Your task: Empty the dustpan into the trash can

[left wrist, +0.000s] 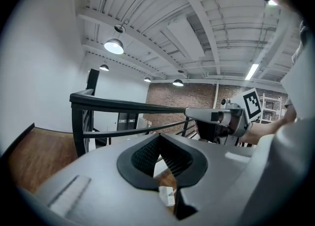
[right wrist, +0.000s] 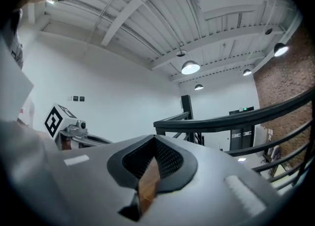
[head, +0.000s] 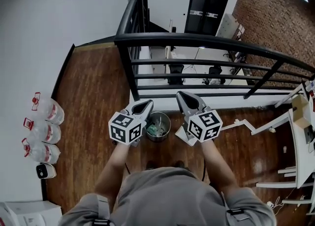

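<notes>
The round metal trash can (head: pixel 158 126) stands on the wooden floor just below the railing, with scraps inside it. A white piece (head: pixel 188 138), possibly the dustpan, shows partly beside the can under my right gripper; most of it is hidden. My left gripper (head: pixel 146 104) is raised over the can's left rim, shut and empty. My right gripper (head: pixel 182 95) is raised to the right of the can, also shut with nothing in it. In the left gripper view the left gripper's tips (left wrist: pixel 158 137) meet; in the right gripper view the right gripper's tips (right wrist: pixel 154 139) meet too.
A black metal railing (head: pixel 197 40) runs across just beyond the can, with a drop to a lower floor behind it. Three large water bottles (head: pixel 43 131) lie by the left wall. A long white bar (head: pixel 252 124) and white furniture (head: pixel 300 121) stand at the right.
</notes>
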`<state>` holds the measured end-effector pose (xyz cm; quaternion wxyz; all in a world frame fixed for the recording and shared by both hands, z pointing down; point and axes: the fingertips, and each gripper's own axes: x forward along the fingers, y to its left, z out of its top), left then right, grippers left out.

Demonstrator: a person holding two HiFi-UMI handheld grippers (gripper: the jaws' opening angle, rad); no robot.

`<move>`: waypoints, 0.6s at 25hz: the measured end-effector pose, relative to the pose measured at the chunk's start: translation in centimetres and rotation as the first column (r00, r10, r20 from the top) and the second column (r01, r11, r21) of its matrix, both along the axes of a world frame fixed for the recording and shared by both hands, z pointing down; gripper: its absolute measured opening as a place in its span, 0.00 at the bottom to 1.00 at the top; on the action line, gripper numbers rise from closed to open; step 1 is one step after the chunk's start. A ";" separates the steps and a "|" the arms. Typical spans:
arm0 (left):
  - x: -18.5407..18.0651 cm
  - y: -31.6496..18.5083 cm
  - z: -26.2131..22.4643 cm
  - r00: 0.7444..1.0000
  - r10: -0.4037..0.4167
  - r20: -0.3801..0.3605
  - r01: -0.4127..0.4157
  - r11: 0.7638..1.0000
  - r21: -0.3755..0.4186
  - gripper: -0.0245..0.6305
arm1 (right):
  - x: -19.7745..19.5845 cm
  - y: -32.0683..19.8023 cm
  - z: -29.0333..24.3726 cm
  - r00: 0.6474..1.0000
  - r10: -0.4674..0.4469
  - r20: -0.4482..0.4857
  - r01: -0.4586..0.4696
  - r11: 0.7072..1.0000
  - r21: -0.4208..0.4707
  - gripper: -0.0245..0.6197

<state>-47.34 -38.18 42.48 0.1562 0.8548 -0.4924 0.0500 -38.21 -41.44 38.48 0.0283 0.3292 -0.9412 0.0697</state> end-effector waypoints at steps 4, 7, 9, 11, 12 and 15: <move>-0.2 -0.6 -0.6 1.000 -0.002 -0.001 0.002 1.000 0.010 0.04 | -0.2 -0.5 -0.5 1.000 -0.010 0.006 0.010 1.000 0.006 0.04; -0.1 -0.9 -0.9 1.000 0.002 0.001 -0.002 1.000 0.018 0.04 | -0.2 -0.8 -0.8 1.000 -0.011 0.011 0.011 1.000 0.011 0.04; -0.1 -1.0 -1.0 1.000 0.005 0.003 -0.005 1.000 0.021 0.04 | -0.3 -0.9 -0.9 1.000 -0.014 0.013 0.014 1.000 0.015 0.04; -0.3 -1.2 -1.0 1.000 0.005 0.001 -0.006 1.000 0.021 0.04 | -0.5 -1.0 -1.0 1.000 -0.016 0.013 0.016 1.000 0.017 0.04; -0.4 -1.3 -1.0 1.000 0.006 0.001 -0.006 1.000 0.020 0.04 | -0.6 -1.0 -1.1 1.000 -0.017 0.012 0.017 1.000 0.017 0.04; -0.4 -1.6 -0.8 1.000 0.009 -0.002 -0.009 1.000 0.018 0.04 | -0.5 -1.2 -1.2 1.000 -0.018 0.009 0.018 1.000 0.020 0.04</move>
